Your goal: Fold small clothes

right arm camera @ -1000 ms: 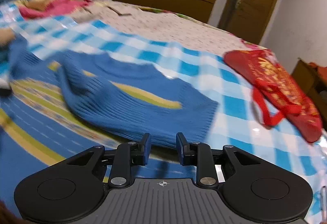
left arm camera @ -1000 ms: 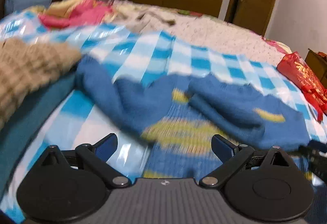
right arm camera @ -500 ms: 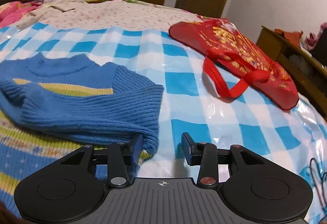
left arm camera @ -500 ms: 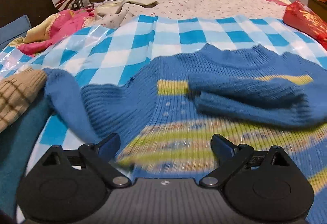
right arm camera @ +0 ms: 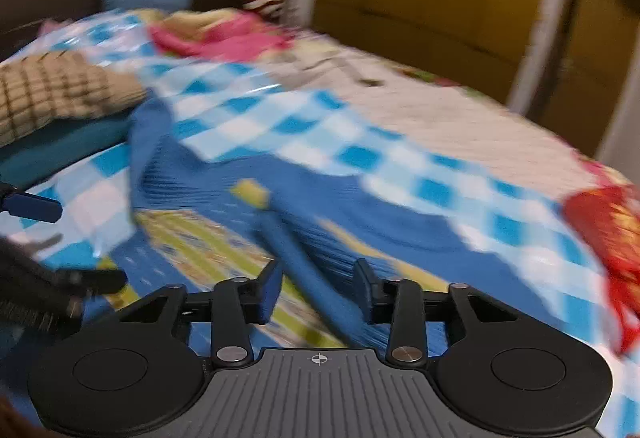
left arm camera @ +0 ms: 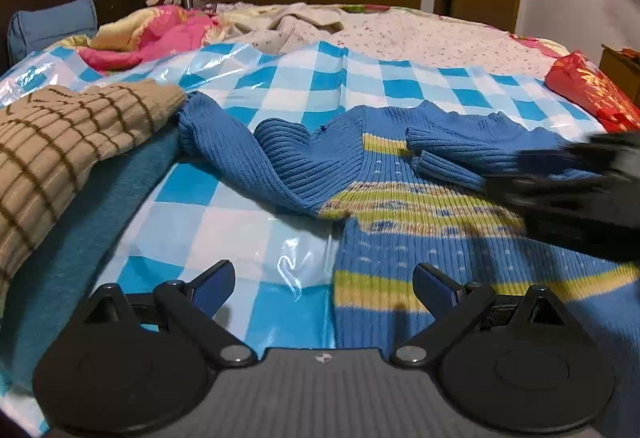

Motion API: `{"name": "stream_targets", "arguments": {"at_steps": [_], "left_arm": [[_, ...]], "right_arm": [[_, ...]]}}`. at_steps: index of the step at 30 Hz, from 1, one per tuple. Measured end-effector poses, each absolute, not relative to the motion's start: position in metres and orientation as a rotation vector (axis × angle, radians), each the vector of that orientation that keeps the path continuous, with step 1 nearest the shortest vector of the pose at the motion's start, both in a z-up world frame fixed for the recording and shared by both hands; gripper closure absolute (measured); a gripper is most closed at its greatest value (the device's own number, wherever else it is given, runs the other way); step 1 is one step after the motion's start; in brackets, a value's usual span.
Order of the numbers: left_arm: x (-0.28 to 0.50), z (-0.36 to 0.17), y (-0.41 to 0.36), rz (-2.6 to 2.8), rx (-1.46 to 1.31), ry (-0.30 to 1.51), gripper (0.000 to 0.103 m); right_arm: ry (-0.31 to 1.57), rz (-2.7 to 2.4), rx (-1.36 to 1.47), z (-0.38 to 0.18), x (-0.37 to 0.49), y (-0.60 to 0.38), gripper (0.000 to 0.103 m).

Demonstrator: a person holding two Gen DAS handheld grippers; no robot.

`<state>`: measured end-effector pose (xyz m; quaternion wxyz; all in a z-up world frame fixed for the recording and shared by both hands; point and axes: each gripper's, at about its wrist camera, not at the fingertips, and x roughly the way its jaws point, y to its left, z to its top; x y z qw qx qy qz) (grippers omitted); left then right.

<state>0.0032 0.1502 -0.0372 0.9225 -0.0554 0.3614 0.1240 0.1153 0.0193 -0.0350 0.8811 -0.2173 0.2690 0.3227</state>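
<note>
While one sleeve of the blue ribbed knit sweater with yellow-green stripes (left arm camera: 404, 198) lies folded across its chest on the bed's blue-and-white checked plastic sheet (left arm camera: 280, 94), the other sleeve and body remain unfolded; left gripper (left arm camera: 324, 278) jaws gape wide and empty, right gripper (right arm camera: 318, 286) jaws, just closing, stand half-open and empty.

Sweater (left arm camera: 400, 198) right of folded pile (left arm camera: 60, 142)
</note>
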Motion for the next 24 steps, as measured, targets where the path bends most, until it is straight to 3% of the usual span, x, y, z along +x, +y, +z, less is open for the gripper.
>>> {"name": "stream_targets", "arguments": {"at_steps": [7, 10, 12, 17, 24], "left_arm": [[0.008, -0.045, 0.158, 0.196, -0.162, 0.752, 0.000], [0.008, -0.047, 0.160, 0.197, -0.162, 0.750, 0.000], [0.007, -0.048, 0.164, 0.198, -0.178, 0.749, 0.000], [0.002, -0.043, 0.172, 0.210, -0.226, 0.718, 0.000], [0.000, -0.042, 0.173, 0.215, -0.231, 0.711, 0.000]], "right_arm": [[0.600, 0.681, -0.595, -0.067, 0.143, 0.055, 0.070], [0.607, 0.641, -0.594, -0.068, 0.145, 0.059, 0.089], [0.620, 0.623, -0.551, -0.061, 0.146, 0.060, 0.093], [0.595, 0.691, -0.391, -0.028, 0.130, 0.050, 0.093], [0.632, 0.815, -0.507, -0.043, 0.106, 0.048, 0.088]]}}
